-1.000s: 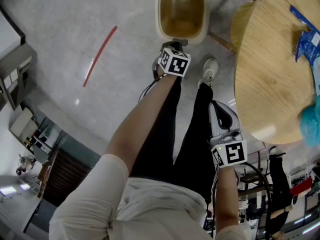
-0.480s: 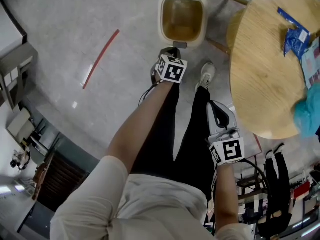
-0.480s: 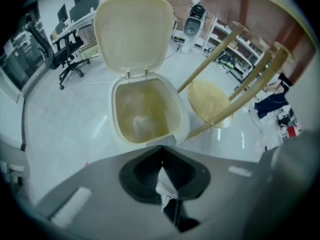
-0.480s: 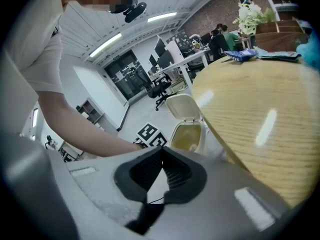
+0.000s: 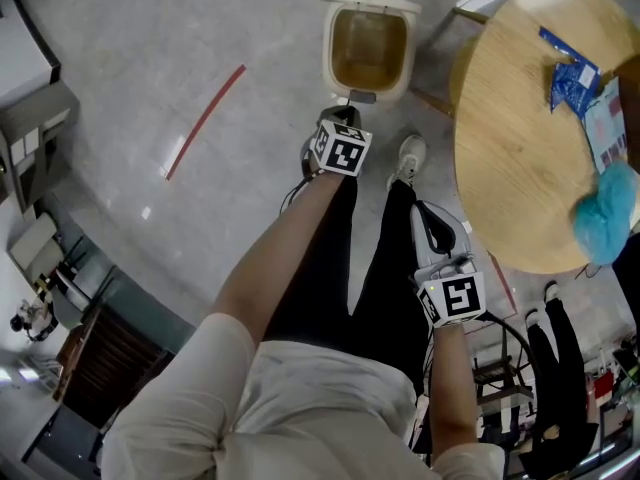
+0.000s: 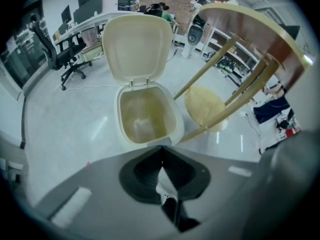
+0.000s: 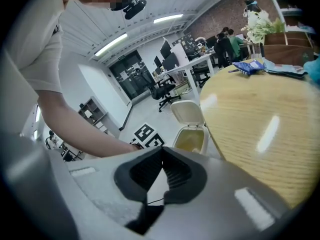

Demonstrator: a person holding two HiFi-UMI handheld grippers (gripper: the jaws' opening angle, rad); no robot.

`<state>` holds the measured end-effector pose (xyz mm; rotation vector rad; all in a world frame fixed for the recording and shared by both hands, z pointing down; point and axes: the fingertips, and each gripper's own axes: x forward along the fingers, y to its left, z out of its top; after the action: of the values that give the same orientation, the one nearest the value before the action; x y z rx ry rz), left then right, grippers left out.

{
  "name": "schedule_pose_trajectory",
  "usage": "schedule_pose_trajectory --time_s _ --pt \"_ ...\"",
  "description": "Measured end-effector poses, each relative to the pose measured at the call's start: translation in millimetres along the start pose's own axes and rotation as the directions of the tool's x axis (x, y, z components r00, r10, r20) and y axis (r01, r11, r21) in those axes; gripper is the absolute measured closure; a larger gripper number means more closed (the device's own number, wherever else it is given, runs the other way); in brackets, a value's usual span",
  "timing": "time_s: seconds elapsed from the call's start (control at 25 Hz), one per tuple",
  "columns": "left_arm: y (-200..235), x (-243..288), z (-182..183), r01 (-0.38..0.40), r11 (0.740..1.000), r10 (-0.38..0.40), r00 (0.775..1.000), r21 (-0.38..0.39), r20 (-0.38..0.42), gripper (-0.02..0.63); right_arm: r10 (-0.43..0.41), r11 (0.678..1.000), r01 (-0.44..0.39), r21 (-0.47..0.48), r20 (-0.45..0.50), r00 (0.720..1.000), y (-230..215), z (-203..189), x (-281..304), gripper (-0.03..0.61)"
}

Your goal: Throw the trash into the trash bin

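Observation:
The cream trash bin [image 5: 368,48] stands on the floor with its lid up; in the left gripper view the trash bin [image 6: 146,115] has something pale lying at its bottom. My left gripper [image 5: 345,116] hangs just short of the bin, pointing steeply down, jaws shut with nothing in them [image 6: 161,149]. My right gripper [image 5: 432,213] is lower right beside the person's legs, also shut and empty [image 7: 161,149]. Blue wrappers [image 5: 570,76] lie on the round wooden table [image 5: 510,158].
A teal fluffy thing [image 5: 608,213] sits at the table's right edge beside a flat packet [image 5: 603,128]. A yellow stool [image 6: 205,106] stands under the table, right of the bin. A red strip [image 5: 205,118] marks the floor at the left. Shelves and cables fill the lower right.
Both grippers have risen a little while staying shut. The head view has swung so that the bin looks smaller and more of the table and its wrappers shows.

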<state>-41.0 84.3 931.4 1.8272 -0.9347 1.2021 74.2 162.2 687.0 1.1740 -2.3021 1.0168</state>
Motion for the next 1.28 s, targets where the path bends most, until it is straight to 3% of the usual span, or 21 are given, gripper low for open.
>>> schedule_pose_trajectory --time_s 0.36,1.28 --pt "-6.4 -37.8 10.8 0.024 1.000 -0.024 1.000 0.011 0.019 0.611 0.024 1.000 -0.024 0.017 0.019 1.000 10.5 27.0 -18.1 0.578" --pt "-24.3 -134.4 31.4 0.036 0.999 -0.034 0.997 -0.027 0.075 0.611 -0.016 1.000 0.016 0.011 0.032 0.999 23.2 69.4 -65.5 0.578"
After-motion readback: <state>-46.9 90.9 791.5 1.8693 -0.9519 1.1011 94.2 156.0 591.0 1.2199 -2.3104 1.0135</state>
